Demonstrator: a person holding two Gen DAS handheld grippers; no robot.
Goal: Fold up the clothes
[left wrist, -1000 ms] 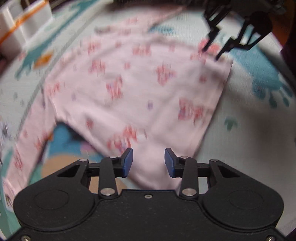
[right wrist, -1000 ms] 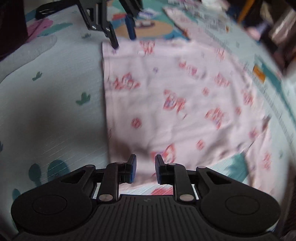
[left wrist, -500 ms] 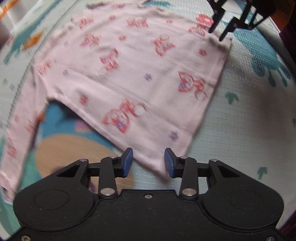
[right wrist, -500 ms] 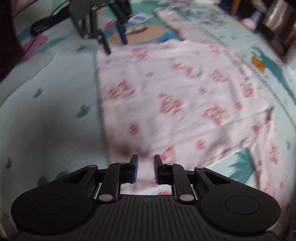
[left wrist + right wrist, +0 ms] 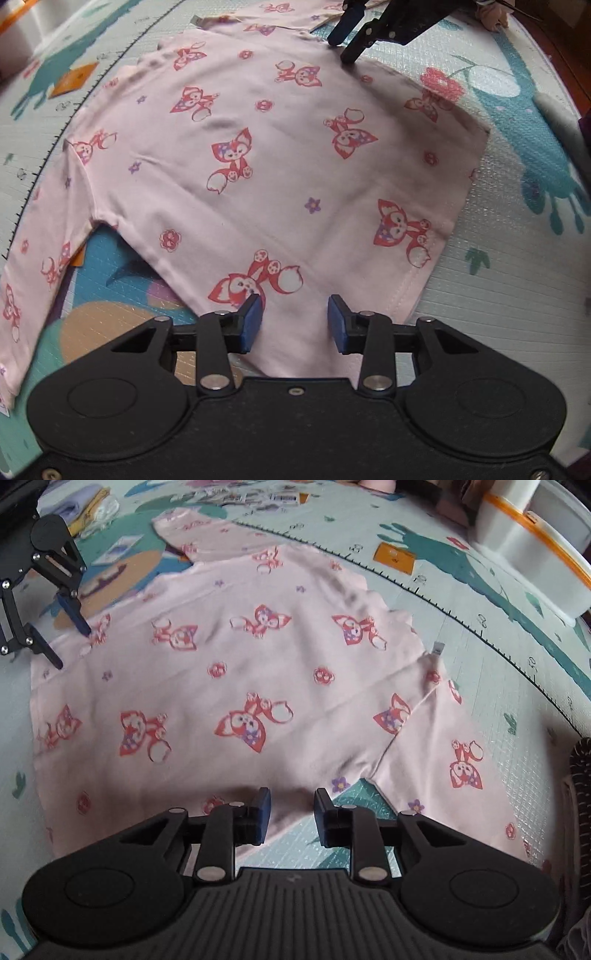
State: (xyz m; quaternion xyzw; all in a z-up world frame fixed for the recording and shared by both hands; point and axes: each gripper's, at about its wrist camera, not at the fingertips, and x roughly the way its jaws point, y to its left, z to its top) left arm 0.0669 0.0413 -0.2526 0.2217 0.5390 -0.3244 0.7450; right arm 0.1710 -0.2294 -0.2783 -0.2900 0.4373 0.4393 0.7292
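Pink cotton top [image 5: 280,177] lies spread flat on the play mat [image 5: 517,295], sleeves out. We've got the left gripper [image 5: 294,321] over the hem corner, jaws partly apart with nothing pinched. The right gripper [image 5: 291,814] sits by the armpit, jaws just widening, empty. Best pinch both layers right at the side edge before folding.

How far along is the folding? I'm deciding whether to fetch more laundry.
Done: the pink shirt lies spread flat on the mat. In hand: nothing; the left gripper and right gripper hover open over its edges. Left: every fold, sleeves included.
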